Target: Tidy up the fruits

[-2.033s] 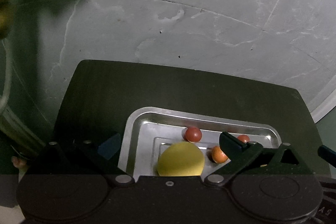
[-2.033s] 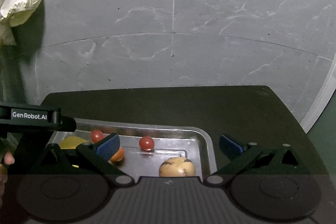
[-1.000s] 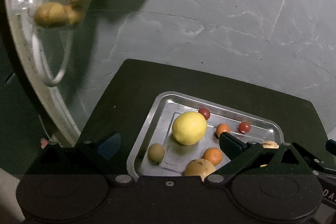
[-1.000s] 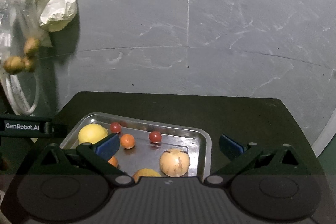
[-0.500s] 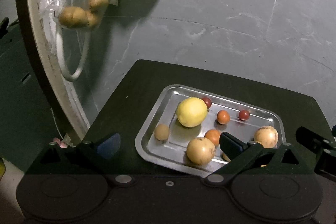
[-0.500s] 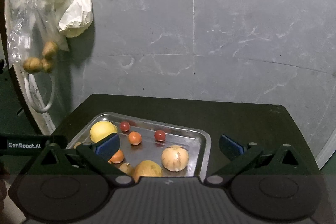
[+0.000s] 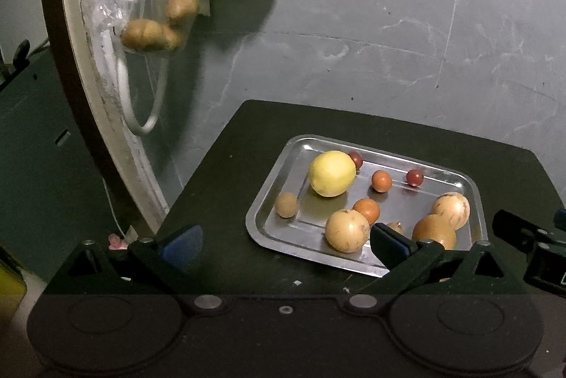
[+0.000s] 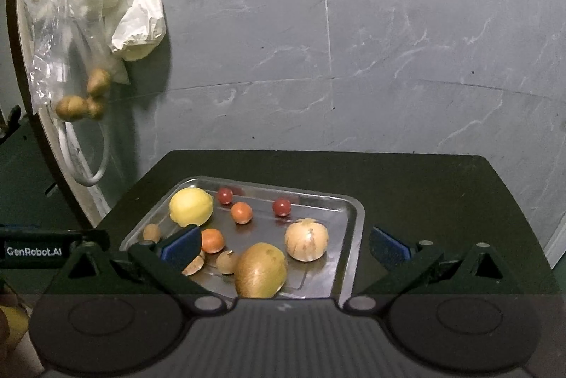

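A: Where's the fruit?
B: In the shallow steel tray [image 8: 355, 218] on the dark square table [image 8: 442, 187], bare tabletop along its right edge.
A: Grippers?
B: Left gripper [image 7: 286, 241] and right gripper [image 8: 283, 245] both spread, empty, hovering near.

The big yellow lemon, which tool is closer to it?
Probably the left tool: the yellow lemon sits on its side of the metal tray. The right tool hangs open nearer the tray's other end.

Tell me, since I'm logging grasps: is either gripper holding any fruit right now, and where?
Nothing is held. The left gripper and right gripper are both open and empty; all fruit lies in the metal tray.
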